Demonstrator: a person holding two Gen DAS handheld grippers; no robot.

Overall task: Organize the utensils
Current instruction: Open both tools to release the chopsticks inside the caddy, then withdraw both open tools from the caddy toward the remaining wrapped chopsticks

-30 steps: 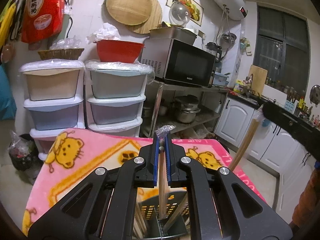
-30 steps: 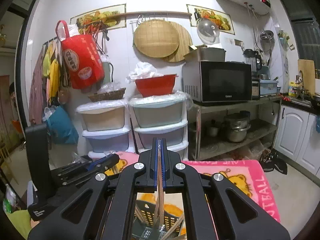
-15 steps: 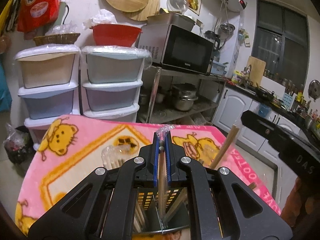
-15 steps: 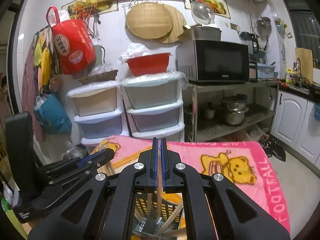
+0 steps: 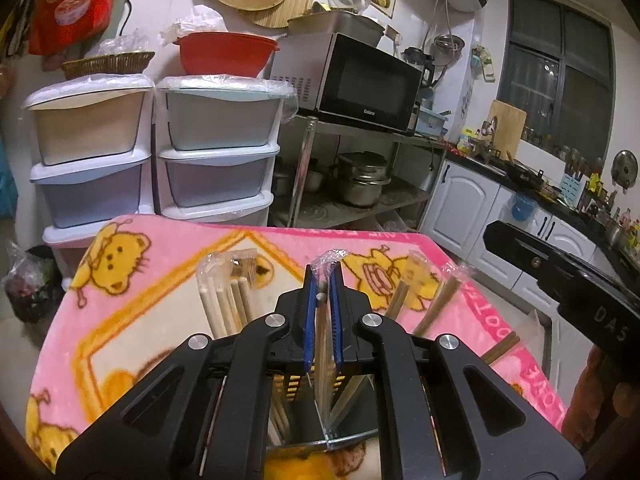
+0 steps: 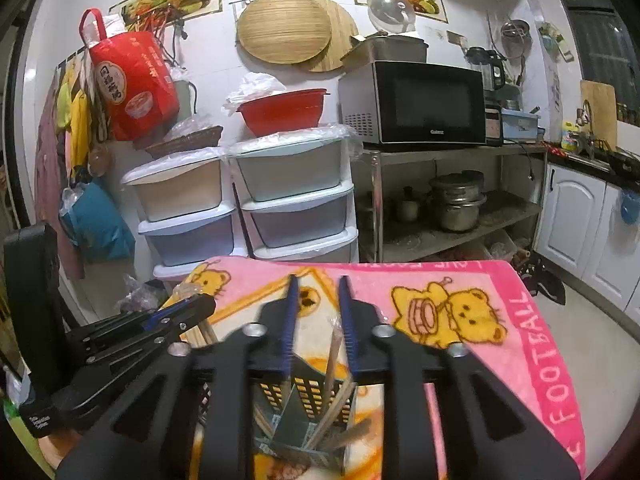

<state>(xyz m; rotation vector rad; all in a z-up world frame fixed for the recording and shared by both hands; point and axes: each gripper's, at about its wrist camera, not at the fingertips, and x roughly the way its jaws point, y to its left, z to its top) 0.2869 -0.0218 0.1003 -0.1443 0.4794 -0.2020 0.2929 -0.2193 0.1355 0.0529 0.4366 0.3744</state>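
Wooden chopsticks (image 5: 322, 344) sit clamped in the left gripper (image 5: 321, 280) above the holder (image 5: 320, 412).

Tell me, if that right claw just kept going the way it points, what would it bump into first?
Probably the pink blanket on the table beyond the utensil basket, though depth is hard to judge. The right claw stands open, with a loose chopstick leaning between its fingers.

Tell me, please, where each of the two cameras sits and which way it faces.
Left wrist: on the left hand-held gripper, looking along its fingers, shut on wrapped chopsticks over the utensil caddy; the right one shows at right.
Right wrist: on the right hand-held gripper, open above the caddy; the left one shows at left.
Shared: pink blanket, microwave, drawers.
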